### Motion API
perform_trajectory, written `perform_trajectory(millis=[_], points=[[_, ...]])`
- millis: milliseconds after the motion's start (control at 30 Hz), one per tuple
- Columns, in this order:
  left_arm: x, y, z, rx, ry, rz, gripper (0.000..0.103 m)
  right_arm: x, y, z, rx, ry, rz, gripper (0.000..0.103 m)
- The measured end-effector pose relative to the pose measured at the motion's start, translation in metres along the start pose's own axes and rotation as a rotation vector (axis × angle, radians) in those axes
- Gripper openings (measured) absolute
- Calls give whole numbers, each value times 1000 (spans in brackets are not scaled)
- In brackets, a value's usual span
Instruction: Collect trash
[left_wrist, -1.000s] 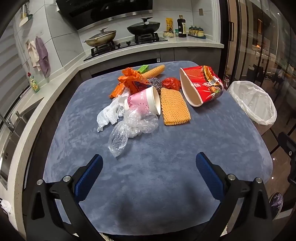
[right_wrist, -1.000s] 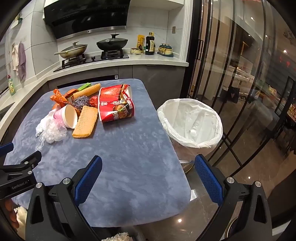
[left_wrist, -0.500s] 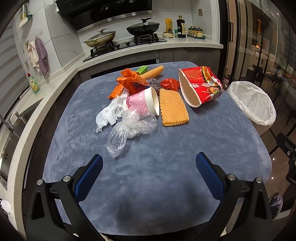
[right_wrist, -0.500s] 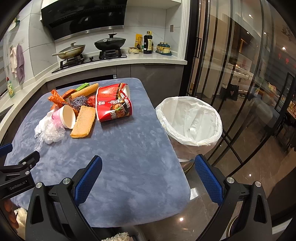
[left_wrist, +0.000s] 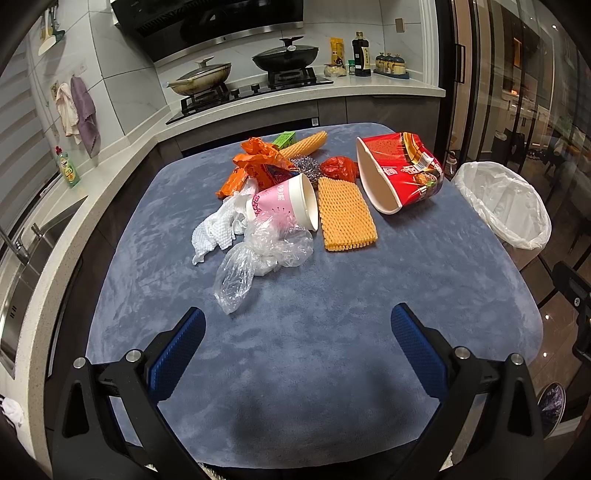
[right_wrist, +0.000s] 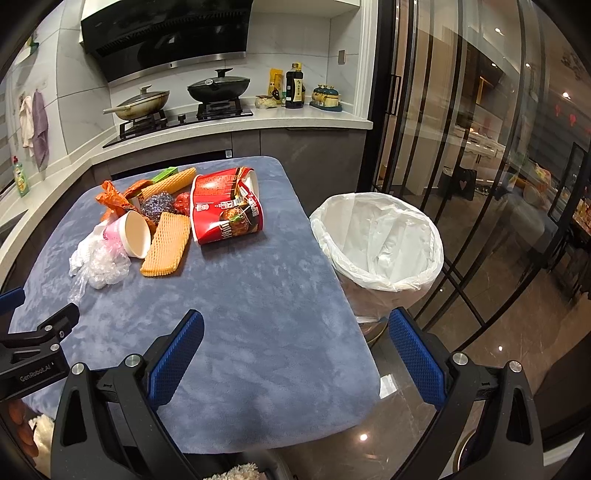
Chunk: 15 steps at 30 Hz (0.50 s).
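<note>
Left wrist view: left gripper (left_wrist: 297, 334) jaws wide apart over bare blue table (left_wrist: 332, 350), the clear plastic bag (left_wrist: 255, 264) nearest. Beyond lie pink cup (left_wrist: 284, 208), yellow foam net (left_wrist: 345, 216) and tipped red noodle tub (left_wrist: 402, 171). Right gripper (right_wrist: 295, 338) likewise agape; white-lined bin (right_wrist: 380, 243) stands beside the table, holding only its liner. Both have edged slightly closer.

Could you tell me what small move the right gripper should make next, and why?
Probably ease the open right gripper forward toward the tipped red noodle cup: nothing is held yet, and that cup lies nearest the lined bin beside the table.
</note>
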<state>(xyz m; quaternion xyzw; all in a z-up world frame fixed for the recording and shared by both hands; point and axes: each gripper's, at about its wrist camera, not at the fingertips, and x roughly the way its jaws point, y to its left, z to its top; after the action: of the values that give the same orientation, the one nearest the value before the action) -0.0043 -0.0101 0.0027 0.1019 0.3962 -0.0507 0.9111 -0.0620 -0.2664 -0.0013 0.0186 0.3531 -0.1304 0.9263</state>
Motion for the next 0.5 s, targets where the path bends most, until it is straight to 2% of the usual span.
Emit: perform_trajectory(millis=[500], points=[[-1, 1, 1, -3, -4, 1, 96, -1, 1, 0, 2, -2, 2, 96]])
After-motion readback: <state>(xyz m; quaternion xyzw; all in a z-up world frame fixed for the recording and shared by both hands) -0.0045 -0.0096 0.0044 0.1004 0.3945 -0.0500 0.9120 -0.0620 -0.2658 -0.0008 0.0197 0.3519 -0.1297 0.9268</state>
